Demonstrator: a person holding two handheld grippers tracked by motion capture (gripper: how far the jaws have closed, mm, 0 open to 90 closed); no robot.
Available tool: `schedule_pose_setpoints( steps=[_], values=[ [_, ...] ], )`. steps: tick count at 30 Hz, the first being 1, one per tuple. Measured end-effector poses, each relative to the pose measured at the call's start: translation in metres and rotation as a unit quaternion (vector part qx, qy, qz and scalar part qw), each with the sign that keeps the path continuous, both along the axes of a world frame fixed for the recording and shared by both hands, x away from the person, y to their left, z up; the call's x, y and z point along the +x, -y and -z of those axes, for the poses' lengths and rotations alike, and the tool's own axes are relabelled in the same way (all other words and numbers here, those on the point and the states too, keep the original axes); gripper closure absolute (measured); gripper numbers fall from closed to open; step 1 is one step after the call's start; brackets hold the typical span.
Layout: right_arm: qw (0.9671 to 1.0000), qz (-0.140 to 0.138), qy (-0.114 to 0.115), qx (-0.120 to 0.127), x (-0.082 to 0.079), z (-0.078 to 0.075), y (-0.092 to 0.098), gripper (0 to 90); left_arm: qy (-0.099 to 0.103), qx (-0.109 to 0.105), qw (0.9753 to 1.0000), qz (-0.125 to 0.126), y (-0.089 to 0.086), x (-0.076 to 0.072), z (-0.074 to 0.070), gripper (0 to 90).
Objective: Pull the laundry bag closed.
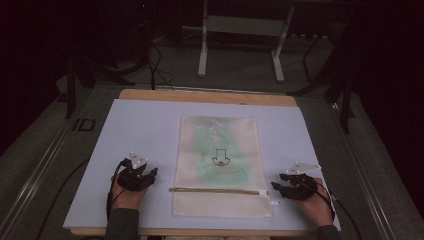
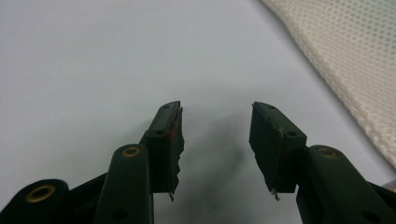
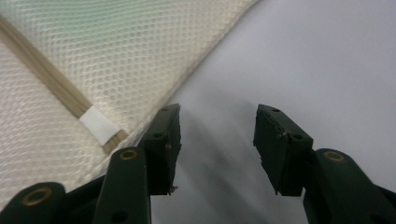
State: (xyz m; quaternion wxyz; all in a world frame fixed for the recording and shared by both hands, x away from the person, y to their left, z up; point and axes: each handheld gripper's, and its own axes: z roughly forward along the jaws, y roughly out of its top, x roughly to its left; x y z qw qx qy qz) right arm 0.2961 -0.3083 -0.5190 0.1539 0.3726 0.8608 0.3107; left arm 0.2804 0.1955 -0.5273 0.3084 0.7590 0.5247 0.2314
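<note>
Left tongs: jaws apart, holding nothing, resting on the desk just beside the mesh bag's left edge, likely staged to pin or lift that side.
Right tongs: jaws apart, empty, just off the bag's right edge near the zipper end, probably lined up for the pull.
Mesh bag: flat at desk centre between both tongs, zipper across its near end, something green inside.
Desk: pale sheet, floor beyond.
</note>
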Motion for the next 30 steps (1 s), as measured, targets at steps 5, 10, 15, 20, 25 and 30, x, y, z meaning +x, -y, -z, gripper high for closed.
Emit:
schedule_pose_setpoints(
  steps=[5, 10, 15, 20, 25, 30],
  values=[
    [0.9998, -0.017, -0.004, -0.007, -0.002, 0.000, -0.005, 52.3, -0.005, 0.002, 1.0000, 0.005, 0.001, 0.001, 0.001, 52.2],
    [0.9994, -0.032, -0.005, -0.011, -0.002, -0.002, -0.009, 51.7, -0.004, -0.004, 1.0000, 0.008, 0.001, 0.000, 0.001, 52.9],
    [0.9988, -0.045, -0.008, -0.018, -0.004, -0.006, -0.013, 51.8, -0.006, -0.010, 0.9999, 0.011, 0.001, 0.000, 0.001, 53.7],
    [0.9979, -0.061, -0.007, -0.022, -0.003, -0.013, -0.016, 51.7, -0.005, -0.004, 0.9999, 0.014, 0.003, -0.001, 0.001, 54.3],
    [0.9955, -0.086, -0.016, -0.035, -0.002, -0.021, -0.021, 52.6, -0.004, -0.004, 0.9999, 0.016, 0.003, -0.001, 0.001, 55.1],
    [0.9941, -0.098, -0.017, -0.045, -0.001, -0.027, -0.025, 52.5, 0.001, 0.021, 0.9996, 0.019, 0.008, -0.002, 0.001, 55.2]
  ],
)
